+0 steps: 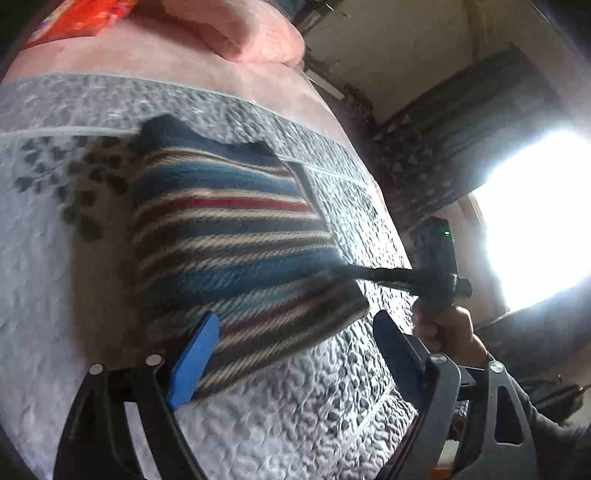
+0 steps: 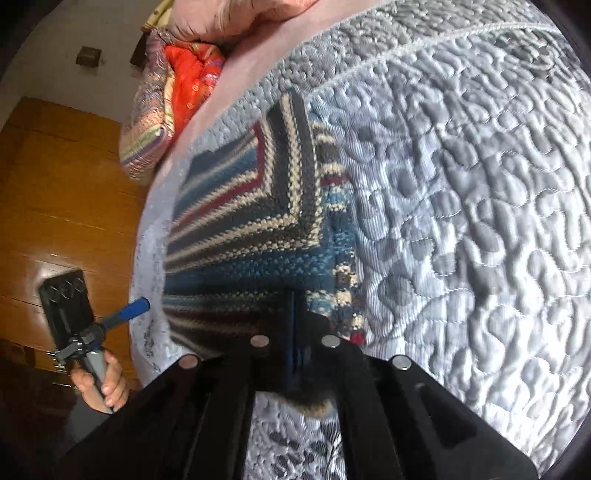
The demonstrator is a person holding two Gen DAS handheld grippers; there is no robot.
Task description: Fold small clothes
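Note:
A small knit garment [image 1: 229, 229] with blue, cream, red and dark stripes lies on the grey quilted bedspread [image 1: 295, 424]. One side is folded over, so its stripes meet at an angle in the right wrist view [image 2: 251, 229]. My left gripper [image 1: 295, 321] is open just above the garment's near edge; its blue fingers [image 1: 192, 362] straddle that corner and grip nothing. My right gripper [image 2: 293, 299] is shut on the garment's edge. The left wrist view shows it as a dark tool [image 1: 354, 273] pinching the cloth, held by a hand [image 1: 447, 332].
A pink blanket [image 1: 236, 33] and red cloth [image 1: 74, 18] lie at the head of the bed. Folded colourful bedding [image 2: 166, 110] sits beside a wooden floor [image 2: 55, 184]. The bed's edge drops off near the bright window [image 1: 535, 221]. Open quilt [image 2: 461, 184] spreads to the right.

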